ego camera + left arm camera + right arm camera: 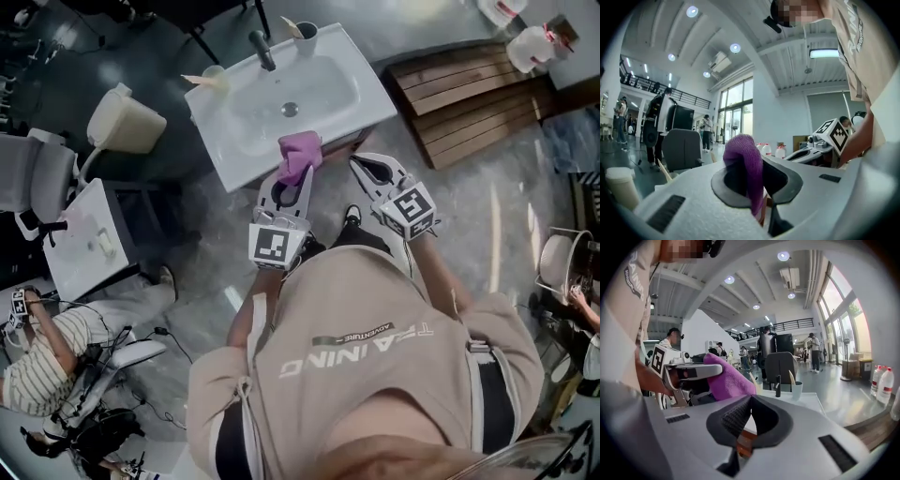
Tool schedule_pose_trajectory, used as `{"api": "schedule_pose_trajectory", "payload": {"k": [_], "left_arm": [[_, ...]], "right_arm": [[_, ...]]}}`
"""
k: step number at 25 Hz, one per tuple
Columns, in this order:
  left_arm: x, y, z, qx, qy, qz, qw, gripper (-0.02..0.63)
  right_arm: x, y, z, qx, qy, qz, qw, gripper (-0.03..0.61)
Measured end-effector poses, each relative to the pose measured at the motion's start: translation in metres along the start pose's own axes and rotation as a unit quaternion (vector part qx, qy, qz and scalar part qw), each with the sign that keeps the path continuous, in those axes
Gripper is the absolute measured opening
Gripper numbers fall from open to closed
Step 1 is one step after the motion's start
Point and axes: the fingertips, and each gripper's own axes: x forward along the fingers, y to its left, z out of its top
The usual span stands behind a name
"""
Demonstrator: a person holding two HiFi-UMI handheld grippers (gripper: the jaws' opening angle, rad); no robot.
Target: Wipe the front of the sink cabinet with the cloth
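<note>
The white sink (pixel 244 127) stands on its cabinet, whose brown front (pixel 349 142) shows only as a narrow strip under the rim. A purple cloth (pixel 298 155) hangs over the sink's front edge, with my left gripper (pixel 292 176) shut on it. In the left gripper view the cloth (pixel 746 161) bulges up between the jaws of the left gripper (pixel 751 183). Just to the right, my right gripper (pixel 368 169) is shut with nothing in it. In the right gripper view its dark pads (pixel 736 418) meet, and the cloth (pixel 726 376) sits at the left.
On the sink's back rim are a dark faucet (pixel 262 49) and a cup (pixel 302 36). A cream bin (pixel 127 120) and a small white table (pixel 89 239) stand to the left. A wooden platform (pixel 469 98) lies to the right. A seated person (pixel 37 366) is at lower left.
</note>
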Motion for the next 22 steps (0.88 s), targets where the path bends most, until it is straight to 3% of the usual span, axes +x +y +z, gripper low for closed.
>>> {"api": "schedule_pose_trajectory", "payload": {"k": [5,14,22], "left_arm": [[-0.011,0.005,0.030,-0.004,-0.026,0.013,0.9996,0.038],[-0.023,0.024,0.091,0.057,-0.074,0.058,0.9940,0.040],[-0.034,0.038,0.104,0.047,-0.093,0.098,0.9898,0.040]], "right_arm": [[-0.009,0.009,0.031,-0.031,-0.034,0.007,0.999,0.012],[-0.010,0.022,0.097,-0.112,-0.094,0.030,0.989,0.012],[-0.015,0.032,0.126,-0.095,-0.122,0.021,0.988,0.012]]}}
